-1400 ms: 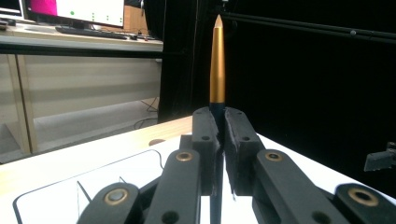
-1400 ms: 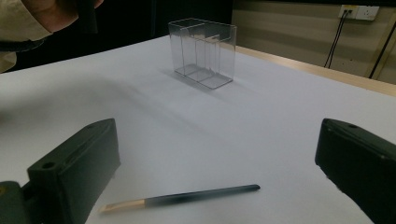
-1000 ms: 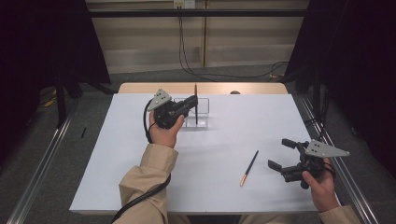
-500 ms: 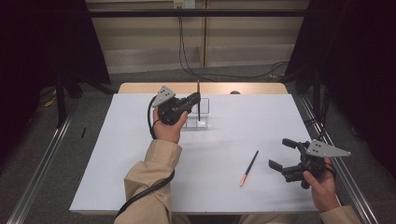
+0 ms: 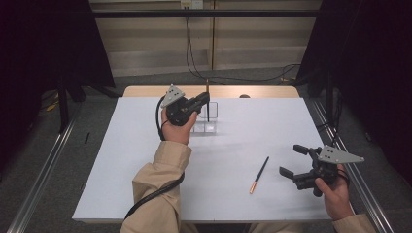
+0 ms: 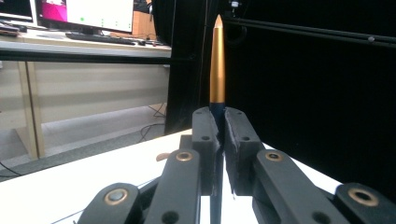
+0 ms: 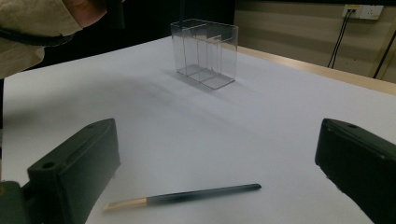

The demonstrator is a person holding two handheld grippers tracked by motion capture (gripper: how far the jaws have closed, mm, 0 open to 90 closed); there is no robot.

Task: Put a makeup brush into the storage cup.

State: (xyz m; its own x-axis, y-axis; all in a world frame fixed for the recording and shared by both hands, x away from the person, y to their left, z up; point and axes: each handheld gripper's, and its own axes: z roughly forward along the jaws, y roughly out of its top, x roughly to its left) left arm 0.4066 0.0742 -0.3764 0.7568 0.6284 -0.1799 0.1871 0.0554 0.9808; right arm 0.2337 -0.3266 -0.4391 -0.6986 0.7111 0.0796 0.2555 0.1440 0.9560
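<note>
Your left gripper [image 5: 204, 100] is raised over the far middle of the table, its jaws pressed together on a thin upright pen [image 6: 217, 65] that points up. Your left hand [image 5: 176, 127] holds it from below, with the forearm in a tan sleeve [image 5: 158, 189] stretched forward. Your right gripper [image 5: 293, 160] stays low at the right edge, jaws wide apart, held by your right hand [image 5: 336, 194].

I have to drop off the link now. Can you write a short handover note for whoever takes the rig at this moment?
Left gripper: shut on a gold-and-black pen, held upright above the clear divided holder.
Right gripper: open, hovering low near the second pen, which lies flat on the white table.
Done: first pen picked up and brought to the holder.
Left, probably: lower it into a compartment, then fetch the second pen.
</note>
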